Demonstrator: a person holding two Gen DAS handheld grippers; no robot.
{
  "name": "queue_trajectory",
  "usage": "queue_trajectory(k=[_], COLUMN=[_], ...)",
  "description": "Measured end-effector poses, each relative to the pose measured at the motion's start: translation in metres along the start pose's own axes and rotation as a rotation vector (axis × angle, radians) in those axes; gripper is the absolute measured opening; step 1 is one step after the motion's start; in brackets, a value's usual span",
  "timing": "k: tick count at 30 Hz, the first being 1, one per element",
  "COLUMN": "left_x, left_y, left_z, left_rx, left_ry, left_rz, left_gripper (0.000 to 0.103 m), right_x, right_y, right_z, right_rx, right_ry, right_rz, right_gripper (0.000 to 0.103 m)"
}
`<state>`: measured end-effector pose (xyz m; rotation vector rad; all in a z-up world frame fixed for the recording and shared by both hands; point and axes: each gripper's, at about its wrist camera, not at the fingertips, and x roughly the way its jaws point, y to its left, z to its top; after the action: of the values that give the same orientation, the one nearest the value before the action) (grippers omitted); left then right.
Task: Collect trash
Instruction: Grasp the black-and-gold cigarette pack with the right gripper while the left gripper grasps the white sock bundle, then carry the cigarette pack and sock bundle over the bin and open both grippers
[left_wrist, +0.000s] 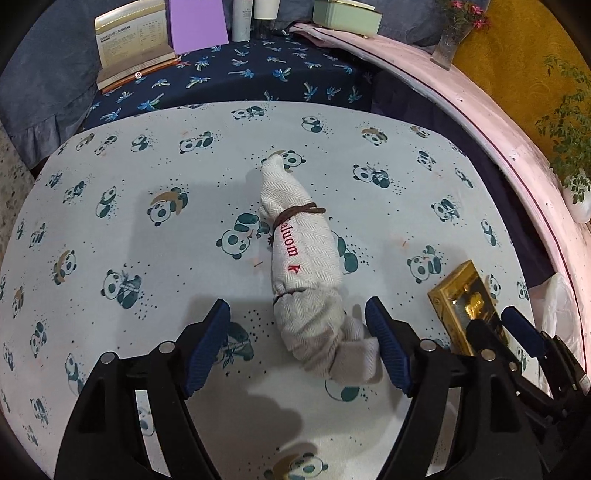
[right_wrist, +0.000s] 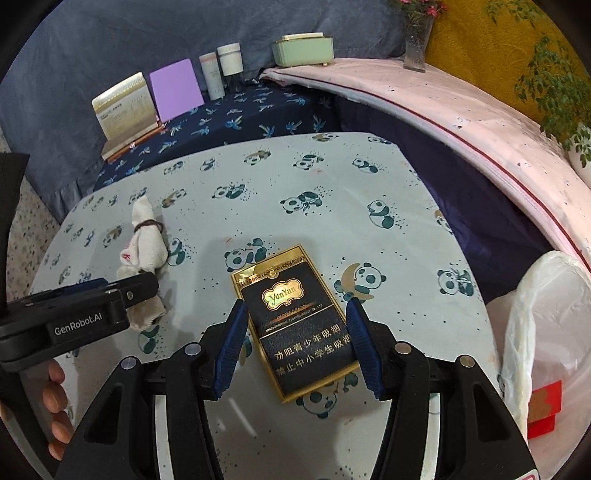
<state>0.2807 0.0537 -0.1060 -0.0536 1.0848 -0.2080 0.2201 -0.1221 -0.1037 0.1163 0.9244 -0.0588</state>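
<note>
Two handheld grippers hover over a panda-print tablecloth (left_wrist: 147, 155). At lower centre of the left wrist view, the left gripper (left_wrist: 299, 350) has its fingers apart around the near end of a rolled white cloth bundle (left_wrist: 303, 258), not pressing it. In the right wrist view's lower centre, the right gripper (right_wrist: 295, 343) straddles a cigarette pack (right_wrist: 295, 321), fingers apart, neither pad visibly clamping. A white plastic bag (right_wrist: 546, 332) sits at right.

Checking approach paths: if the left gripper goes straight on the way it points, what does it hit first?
Most likely the rolled cloth: its near end lies between the open fingers of the left gripper, closer to the right finger. No contact shows yet. Beneath it is only the panda tablecloth. Depth is hard to judge.
</note>
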Motion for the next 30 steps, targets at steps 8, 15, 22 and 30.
queue_trajectory(k=[8, 15, 22, 30], left_x=[0.011, 0.007, 0.001, -0.018], left_y=[-0.005, -0.007, -0.012, -0.034], left_z=[0.003, -0.001, -0.006, -0.021], left_rx=[0.036, 0.052, 0.052, 0.091], left_ry=[-0.014, -0.031, -0.015, -0.008], left_rz=[0.017, 0.023, -0.016, -0.055], left_gripper=[0.067, 0.045, 0.033, 0.033], right_x=[0.015, 0.020, 0.011, -0.019], right_y=[0.000, 0.011, 0.012, -0.001], right_z=[0.004, -0.002, -0.006, -0.009], right_rx=[-0.021, -0.052, -0.040, 0.013], right_ry=[-0.005, 0.005, -0.006, -0.052], right_rz=[0.020, 0.003, -0.002, -0.010], right_gripper=[0.062, 0.064, 0.059, 0.057])
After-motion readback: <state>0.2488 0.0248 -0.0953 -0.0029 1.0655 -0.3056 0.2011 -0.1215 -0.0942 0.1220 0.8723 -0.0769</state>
